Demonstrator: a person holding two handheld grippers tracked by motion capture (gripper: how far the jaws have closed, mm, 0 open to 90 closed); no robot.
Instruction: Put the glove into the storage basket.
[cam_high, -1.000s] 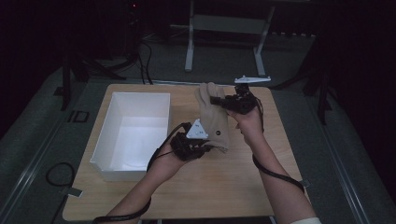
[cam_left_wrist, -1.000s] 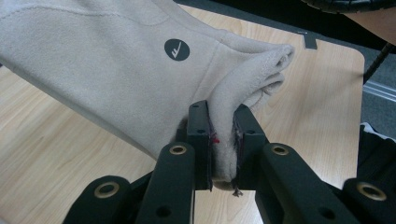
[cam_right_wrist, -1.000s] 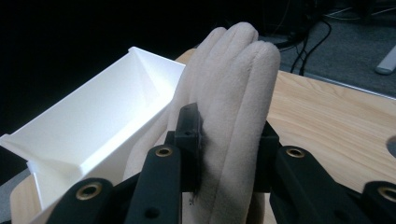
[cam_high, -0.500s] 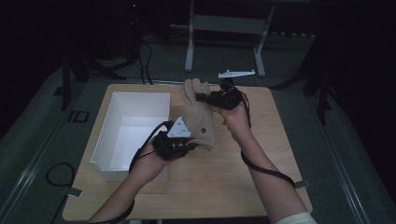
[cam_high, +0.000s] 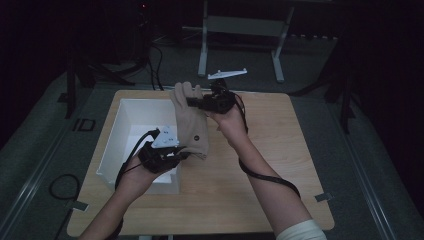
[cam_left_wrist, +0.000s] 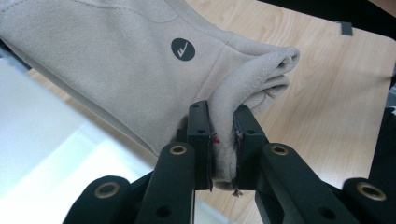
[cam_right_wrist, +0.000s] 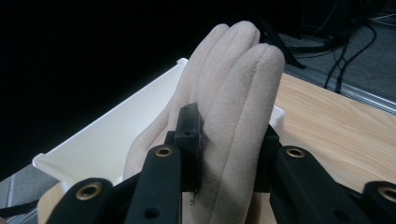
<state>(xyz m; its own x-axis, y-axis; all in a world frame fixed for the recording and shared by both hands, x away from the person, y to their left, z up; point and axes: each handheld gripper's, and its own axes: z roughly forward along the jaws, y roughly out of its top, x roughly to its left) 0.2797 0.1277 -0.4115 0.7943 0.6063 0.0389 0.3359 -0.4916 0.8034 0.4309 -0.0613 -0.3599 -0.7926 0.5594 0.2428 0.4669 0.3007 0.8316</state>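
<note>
Above the wooden table (cam_high: 280, 165), a beige fleece glove (cam_high: 192, 125) clamped between both tongs, cuff and fingers.

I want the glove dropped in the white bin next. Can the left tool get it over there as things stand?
Probably yes. The left tool grips the glove by its cuff, right beside the white bin's open top, with nothing between. The right tool clamps the glove's fingers, so it must follow or let go.

Glove (cam_high: 192, 125) above table (cam_high: 280, 165), beside bin (cam_high: 112, 145)
</note>
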